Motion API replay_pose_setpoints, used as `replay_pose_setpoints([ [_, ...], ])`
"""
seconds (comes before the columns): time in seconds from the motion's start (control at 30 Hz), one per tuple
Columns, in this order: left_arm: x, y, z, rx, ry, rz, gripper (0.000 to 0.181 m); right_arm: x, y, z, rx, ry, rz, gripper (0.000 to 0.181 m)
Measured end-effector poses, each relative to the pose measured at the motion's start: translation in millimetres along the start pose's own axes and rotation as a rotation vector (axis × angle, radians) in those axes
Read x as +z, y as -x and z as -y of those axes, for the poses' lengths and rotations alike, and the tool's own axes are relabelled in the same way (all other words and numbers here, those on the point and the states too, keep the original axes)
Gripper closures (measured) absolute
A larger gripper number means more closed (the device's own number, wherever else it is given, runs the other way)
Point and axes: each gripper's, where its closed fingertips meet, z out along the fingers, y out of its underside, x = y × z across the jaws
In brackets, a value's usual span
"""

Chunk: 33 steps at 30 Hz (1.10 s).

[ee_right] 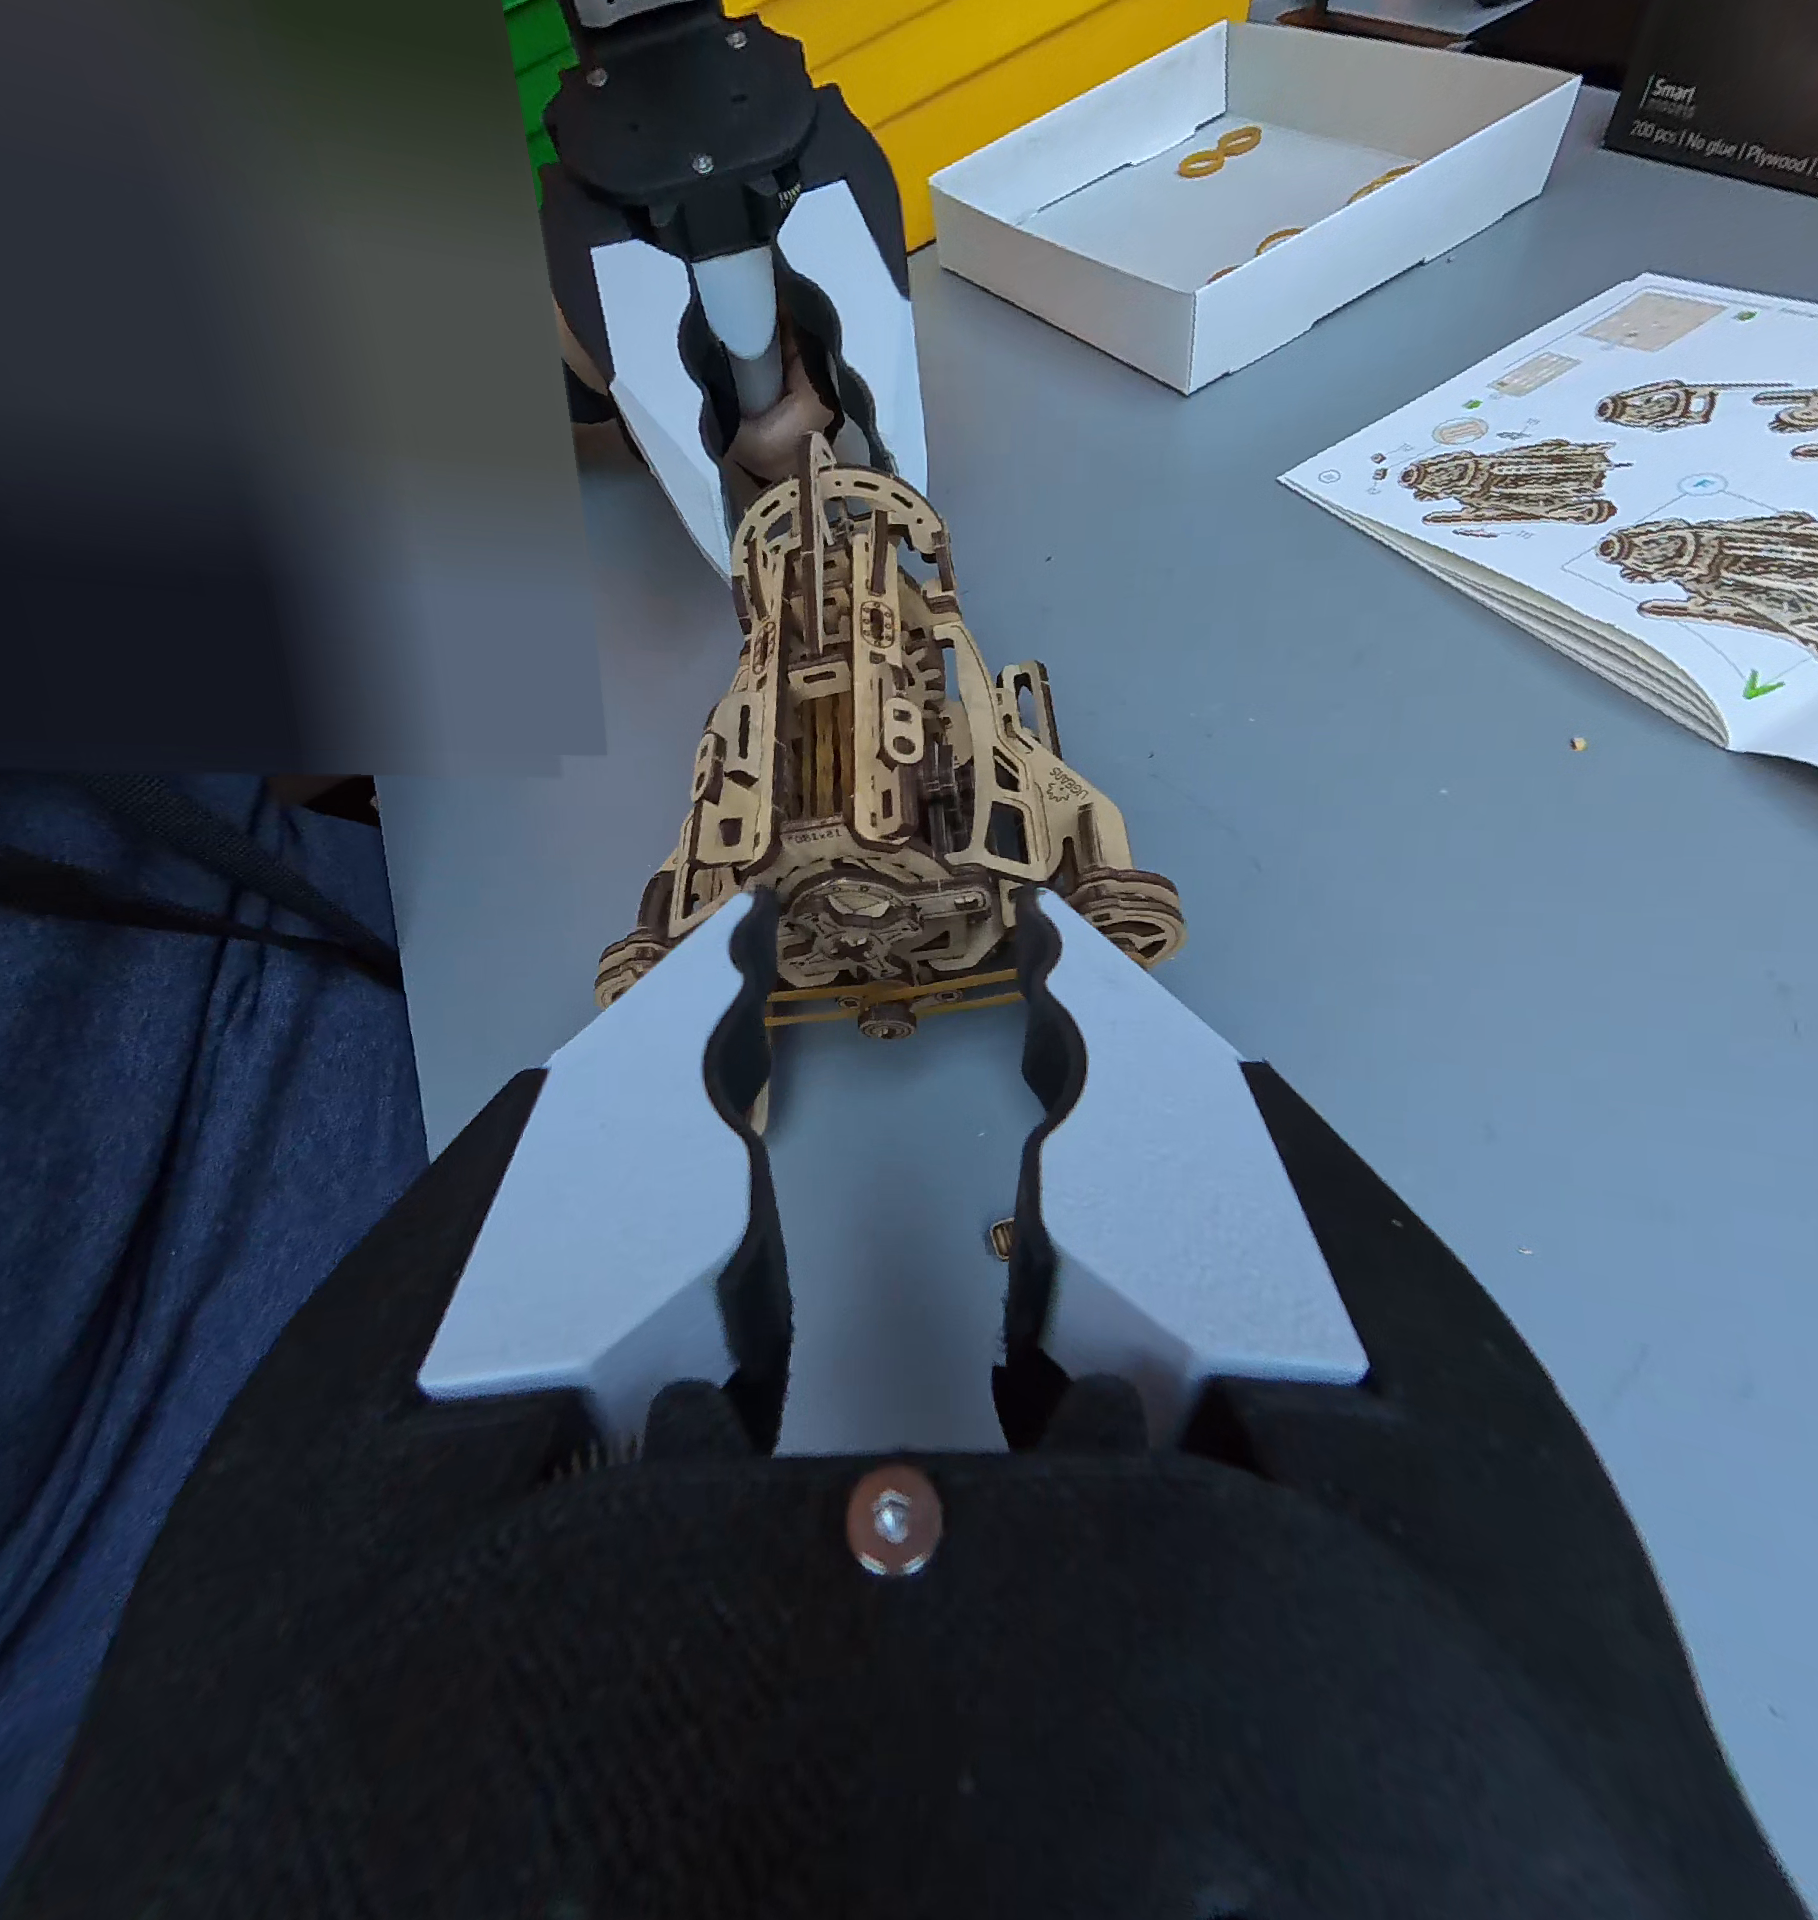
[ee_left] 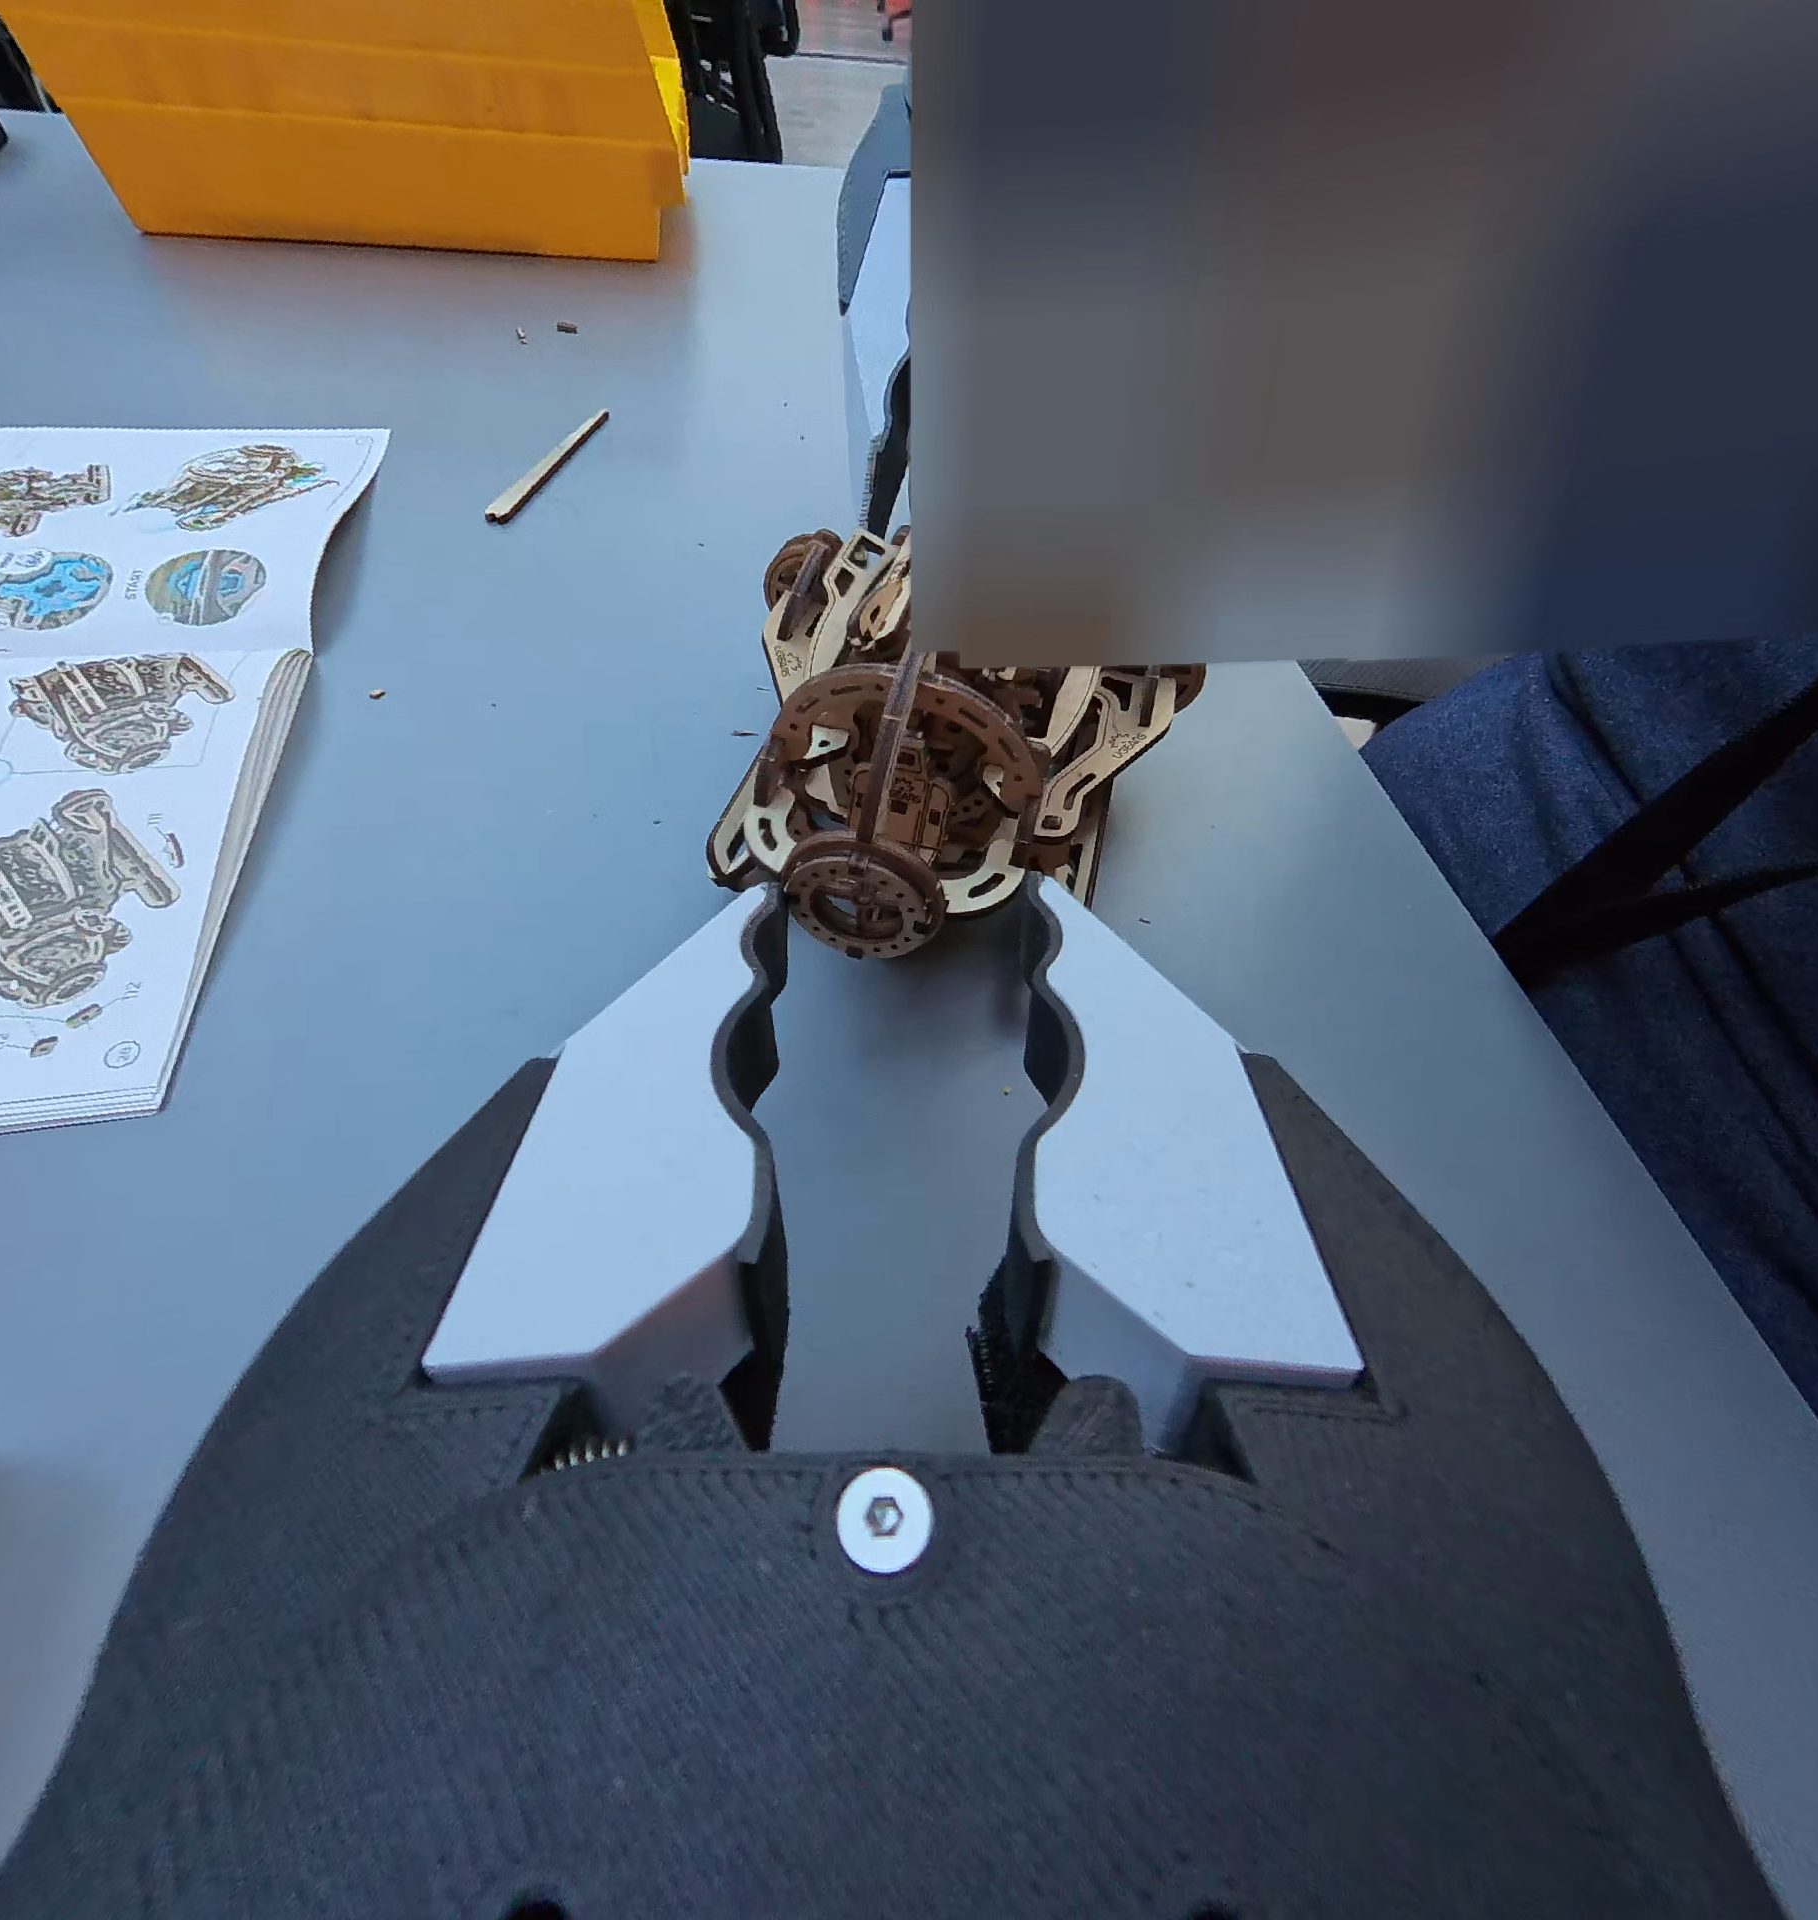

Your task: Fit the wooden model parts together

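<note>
Left gripper (ee_left: pixel 900 914) and right gripper (ee_right: pixel 894 925), both parted and empty, flank the wooden model (ee_right: pixel 874 748) at the grey table (ee_left: pixel 531 727) edge; instruction booklet (ee_left: pixel 105 748) lies near.

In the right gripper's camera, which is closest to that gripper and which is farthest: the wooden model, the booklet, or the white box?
From the right gripper:
1. Wooden model: nearest, right at the fingertips, straight ahead.
2. Booklet: farther, off to the right on the table.
3. White box: farthest, at the back right, beyond the booklet.
</note>
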Motion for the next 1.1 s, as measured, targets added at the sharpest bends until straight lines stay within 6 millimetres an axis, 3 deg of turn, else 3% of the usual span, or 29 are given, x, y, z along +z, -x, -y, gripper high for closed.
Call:
replay_pose_setpoints([
  [0.37,-5.9,6.0,-3.4,0.011,0.034,0.141,0.137,5.3,-8.8,10.0,0.003,0.000,-0.004,0.141],
  [0.6,-16.0,1.2,-5.7,-0.007,0.013,0.275,0.138,13.9,-13.7,14.8,-0.083,0.022,-0.018,0.144],
  [0.9,-35.3,-7.3,-16.4,-0.078,0.004,0.535,0.141,37.1,-40.5,37.0,-0.146,0.052,-0.069,0.146],
  [1.0,-32.4,-17.6,-12.8,-0.066,-0.016,0.556,0.139,28.8,-44.7,38.3,-0.112,0.025,-0.148,0.145],
  [1.1,-23.4,-30.0,-5.4,-0.041,-0.029,0.529,0.137,4.1,-47.6,36.7,-0.059,-0.034,-0.341,0.144],
])
